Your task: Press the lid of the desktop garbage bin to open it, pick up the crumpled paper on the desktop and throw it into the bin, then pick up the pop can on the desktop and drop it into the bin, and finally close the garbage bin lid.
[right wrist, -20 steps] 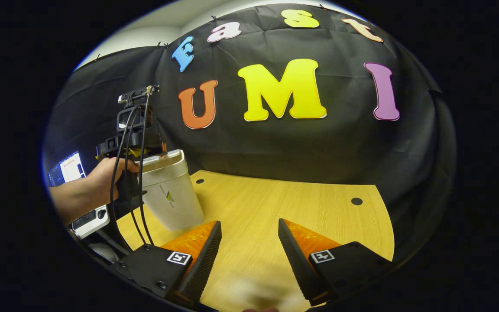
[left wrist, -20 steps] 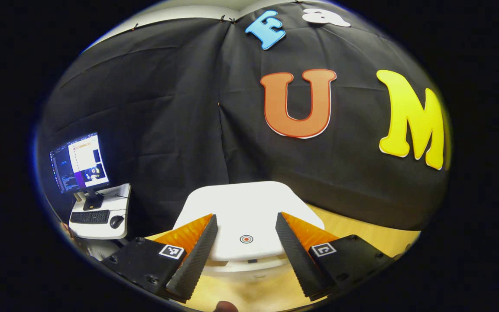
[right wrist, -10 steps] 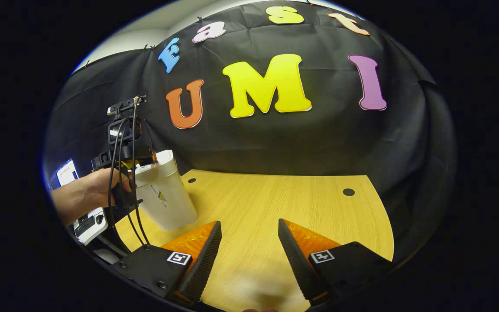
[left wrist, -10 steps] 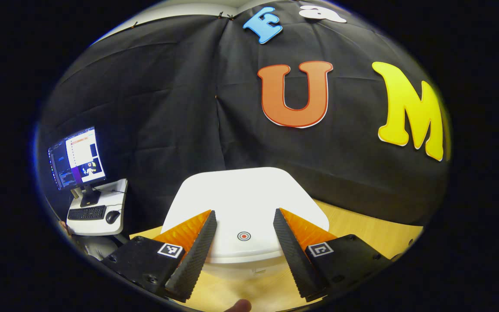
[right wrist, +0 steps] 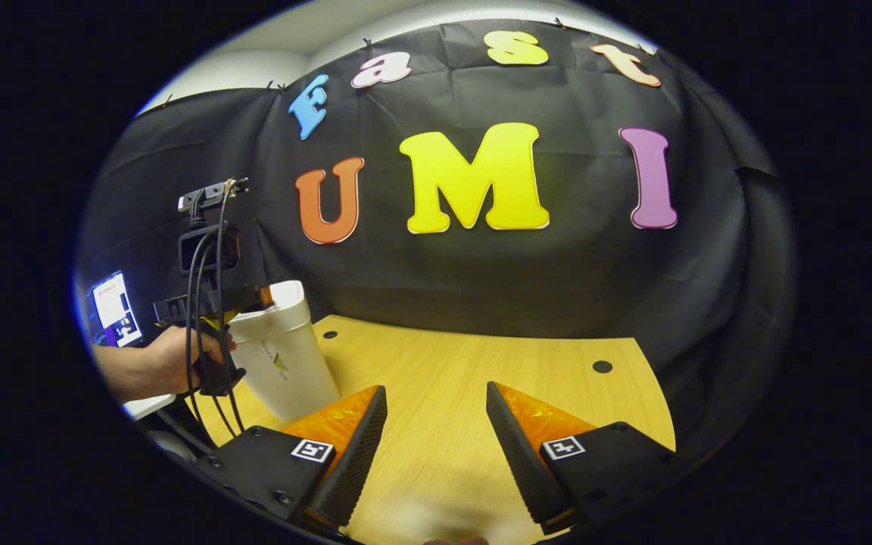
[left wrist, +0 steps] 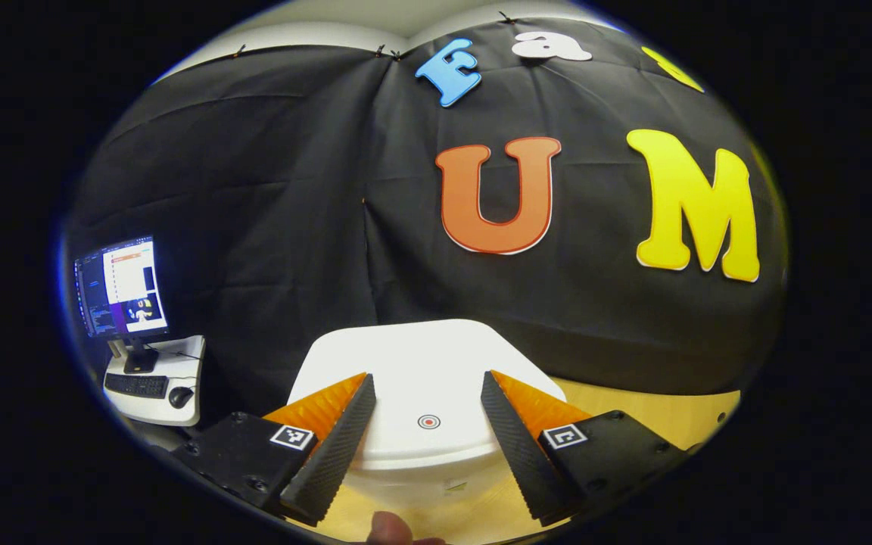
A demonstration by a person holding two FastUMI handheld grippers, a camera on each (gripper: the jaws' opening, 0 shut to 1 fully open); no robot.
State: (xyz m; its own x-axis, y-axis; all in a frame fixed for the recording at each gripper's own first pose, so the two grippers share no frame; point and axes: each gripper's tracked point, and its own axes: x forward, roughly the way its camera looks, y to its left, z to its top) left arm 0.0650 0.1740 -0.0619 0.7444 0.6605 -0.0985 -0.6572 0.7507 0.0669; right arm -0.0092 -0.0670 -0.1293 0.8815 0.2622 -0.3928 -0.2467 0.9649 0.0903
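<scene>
A white garbage bin [right wrist: 284, 363] stands upright near the left edge of the wooden worktop [right wrist: 481, 393], its long axis vertical and body tapering downward. Its lid [left wrist: 425, 378] lies flat and closed, a small red target mark [left wrist: 428, 421] near the front rim. The left hand-held gripper [left wrist: 427, 390] hovers just over that lid with fingers spread, grasping nothing; in the right gripper view a hand [right wrist: 171, 363] holds it beside the bin. The right hand-held gripper [right wrist: 436, 397], released and empty, sits well apart over bare wood, with open worktop stretching to the black cloth wall [right wrist: 481, 280]. A monitor [left wrist: 119, 288] glows at far left.
</scene>
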